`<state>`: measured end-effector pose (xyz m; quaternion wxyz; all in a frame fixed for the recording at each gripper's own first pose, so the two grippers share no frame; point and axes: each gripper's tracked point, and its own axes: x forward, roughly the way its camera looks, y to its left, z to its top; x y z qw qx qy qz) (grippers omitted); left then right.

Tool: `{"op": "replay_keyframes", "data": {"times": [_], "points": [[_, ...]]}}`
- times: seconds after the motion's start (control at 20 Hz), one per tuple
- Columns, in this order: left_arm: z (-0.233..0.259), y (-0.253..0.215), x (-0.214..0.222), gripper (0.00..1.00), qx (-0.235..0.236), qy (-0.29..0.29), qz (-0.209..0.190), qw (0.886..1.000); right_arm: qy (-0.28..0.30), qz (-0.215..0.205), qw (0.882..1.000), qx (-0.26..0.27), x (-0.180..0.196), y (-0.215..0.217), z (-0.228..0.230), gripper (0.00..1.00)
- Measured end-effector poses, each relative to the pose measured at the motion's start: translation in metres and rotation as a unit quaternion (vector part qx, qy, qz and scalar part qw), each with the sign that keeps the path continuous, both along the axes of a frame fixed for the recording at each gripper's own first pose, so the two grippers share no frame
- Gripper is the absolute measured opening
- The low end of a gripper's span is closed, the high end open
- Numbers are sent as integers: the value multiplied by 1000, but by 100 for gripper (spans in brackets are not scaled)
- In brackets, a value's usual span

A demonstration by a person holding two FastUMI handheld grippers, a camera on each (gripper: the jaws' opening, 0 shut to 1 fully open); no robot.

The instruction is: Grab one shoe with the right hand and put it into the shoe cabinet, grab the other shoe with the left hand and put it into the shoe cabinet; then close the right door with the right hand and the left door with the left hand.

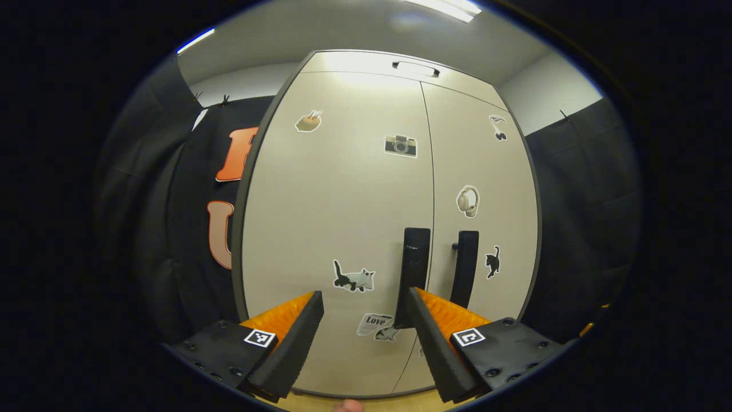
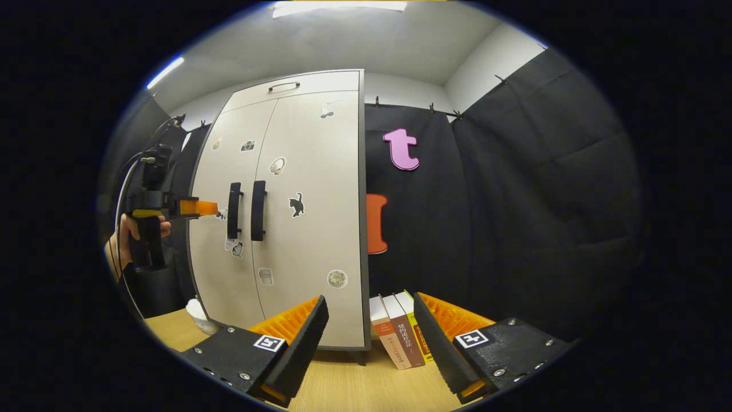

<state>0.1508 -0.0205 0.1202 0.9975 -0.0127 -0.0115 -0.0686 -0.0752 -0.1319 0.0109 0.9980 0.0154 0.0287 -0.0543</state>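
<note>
The wooden tabletop (image 2: 343, 383) carries the shoe cabinet (image 2: 309, 229), 3 leaning books (image 2: 400, 329) beside it.

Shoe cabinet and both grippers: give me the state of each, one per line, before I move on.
Left door: closed.
Right door: closed, flush with the left one.
Left gripper: open, holding nothing, facing the doors.
Right gripper: open, holding nothing, off the cabinet's right side.
Books: upright, leaning beside the cabinet.
</note>
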Motion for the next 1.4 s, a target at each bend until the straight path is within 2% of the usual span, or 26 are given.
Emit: {"op": "replay_keyframes", "data": {"times": [0.2,0.25,0.3,0.4,0.6,1.0,1.4], "points": [[1,21,-25,96,23,-13,27,999,0,29,999,13,6,24,-2,92],[-2,25,-31,94,23,-10,34,999,0,36,999,14,8,30,-3,92],[-6,26,-39,96,20,-4,38,999,0,43,999,16,8,36,-3,92],[-15,30,-54,96,12,9,45,999,0,55,998,20,9,47,-4,92],[-17,33,-72,96,6,-17,51,999,-4,70,997,27,8,63,-4,92],[-37,30,-88,96,9,-14,68,998,-15,71,997,37,1,80,-10,93],[-52,19,-90,96,21,7,45,999,-7,69,997,24,-3,85,-11,93]]}}
